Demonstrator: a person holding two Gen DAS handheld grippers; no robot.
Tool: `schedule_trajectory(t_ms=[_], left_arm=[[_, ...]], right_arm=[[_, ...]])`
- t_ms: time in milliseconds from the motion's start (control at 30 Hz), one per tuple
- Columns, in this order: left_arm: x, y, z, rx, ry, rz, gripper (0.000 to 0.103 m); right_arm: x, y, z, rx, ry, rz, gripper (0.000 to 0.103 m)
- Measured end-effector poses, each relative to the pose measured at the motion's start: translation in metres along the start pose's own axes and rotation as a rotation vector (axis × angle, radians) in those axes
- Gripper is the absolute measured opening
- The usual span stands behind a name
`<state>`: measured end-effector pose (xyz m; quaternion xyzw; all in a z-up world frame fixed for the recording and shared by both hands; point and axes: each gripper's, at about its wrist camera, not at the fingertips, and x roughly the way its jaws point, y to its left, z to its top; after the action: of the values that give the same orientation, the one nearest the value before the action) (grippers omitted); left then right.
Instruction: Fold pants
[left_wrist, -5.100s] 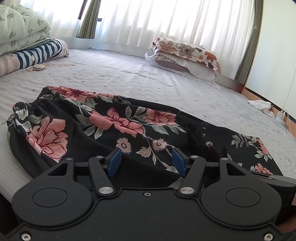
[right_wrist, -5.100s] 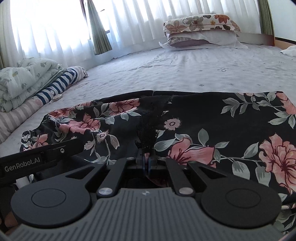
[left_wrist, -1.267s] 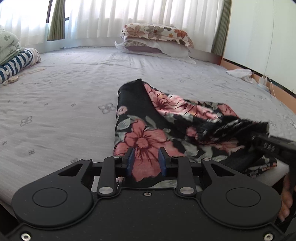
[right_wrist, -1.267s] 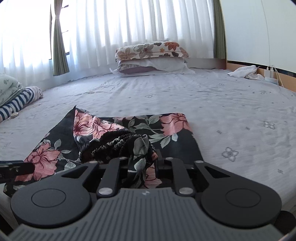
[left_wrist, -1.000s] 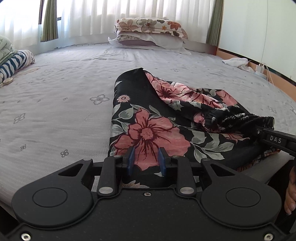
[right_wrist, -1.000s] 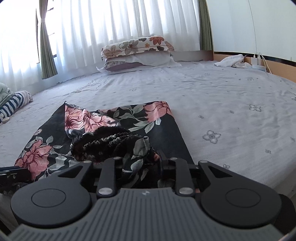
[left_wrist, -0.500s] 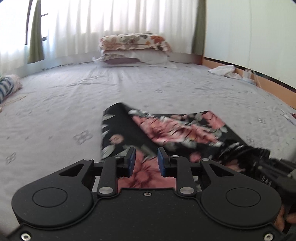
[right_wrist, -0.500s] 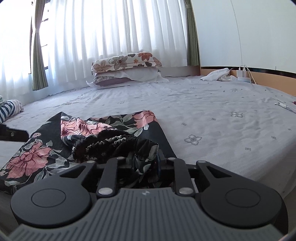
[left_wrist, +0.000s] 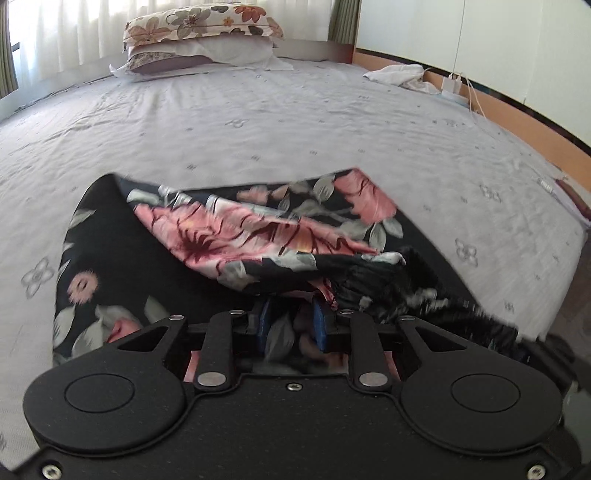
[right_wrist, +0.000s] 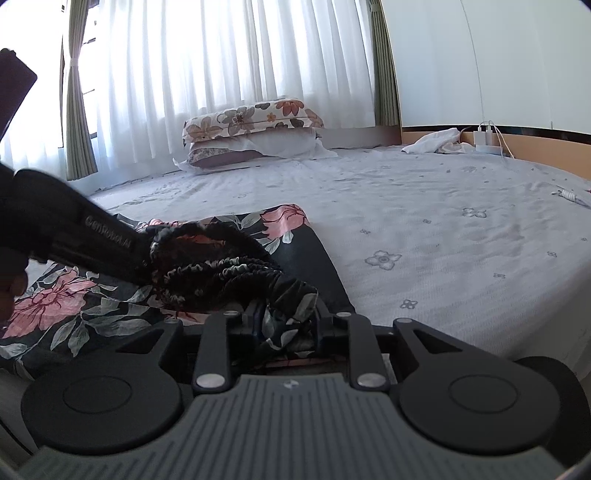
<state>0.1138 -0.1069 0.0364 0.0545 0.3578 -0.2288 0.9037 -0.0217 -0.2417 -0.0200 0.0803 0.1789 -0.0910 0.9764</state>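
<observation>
The black floral pants (left_wrist: 236, 236) lie partly folded on the grey bed sheet (left_wrist: 295, 122). My left gripper (left_wrist: 291, 325) is shut on a fold of the fabric, with a pink flowered layer draped just ahead of its blue pads (left_wrist: 264, 325). My right gripper (right_wrist: 288, 325) is shut on the bunched fabric by the gathered elastic waistband (right_wrist: 221, 269). In the right wrist view the left gripper's black body (right_wrist: 74, 236) reaches in from the left and touches the waistband. The pants (right_wrist: 74, 306) spread to the left below it.
Stacked floral pillows (left_wrist: 199, 33) lie at the head of the bed, before white curtains (right_wrist: 221, 74). A white cloth (right_wrist: 436, 142) and a charger with cables (right_wrist: 487, 138) sit by the wooden edge at right. The bed's near edge drops off at right (left_wrist: 576, 258).
The left gripper has swung right and forward with the fabric, toward the right gripper, and the pink layer has folded over. The right gripper keeps its hold and has hardly moved.
</observation>
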Motion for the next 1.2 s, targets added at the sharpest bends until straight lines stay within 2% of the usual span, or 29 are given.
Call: schedule_trajectory(t_ms=[233,500,567,733,900,967,1033,1200], left_arm=[[0.038,-0.013,0.036,0.003,-0.027,-0.026,0.022],[0.075,-0.041,0.076,0.052,-0.06,-0.057,0.024],[0.085,-0.046,0.081,0.061,-0.044,-0.061,0.027],[0.113,-0.055,0.078,0.067,0.007,-0.043,0.027],[0.114,-0.056,0.079,0.072,-0.002,-0.042,0.031],[0.102,-0.054,0.081,0.073,-0.023,-0.051,0.046],[0.084,-0.049,0.082,0.082,-0.059,-0.052,0.056],[0.036,-0.025,0.072,0.046,-0.122,-0.042,0.07]], right_arm=[[0.002,-0.007,0.002,0.022,0.007,0.025,0.041],[0.004,-0.014,0.006,0.069,0.026,0.058,0.042],[0.006,-0.015,0.006,0.078,0.026,0.061,0.042],[0.006,-0.014,0.006,0.069,0.024,0.06,0.043],[0.006,-0.015,0.008,0.068,0.03,0.072,0.048],[0.004,-0.015,0.01,0.084,0.03,0.087,0.062],[0.0,-0.016,0.013,0.107,0.022,0.102,0.073],[-0.015,-0.016,0.021,0.095,-0.017,0.069,0.081]])
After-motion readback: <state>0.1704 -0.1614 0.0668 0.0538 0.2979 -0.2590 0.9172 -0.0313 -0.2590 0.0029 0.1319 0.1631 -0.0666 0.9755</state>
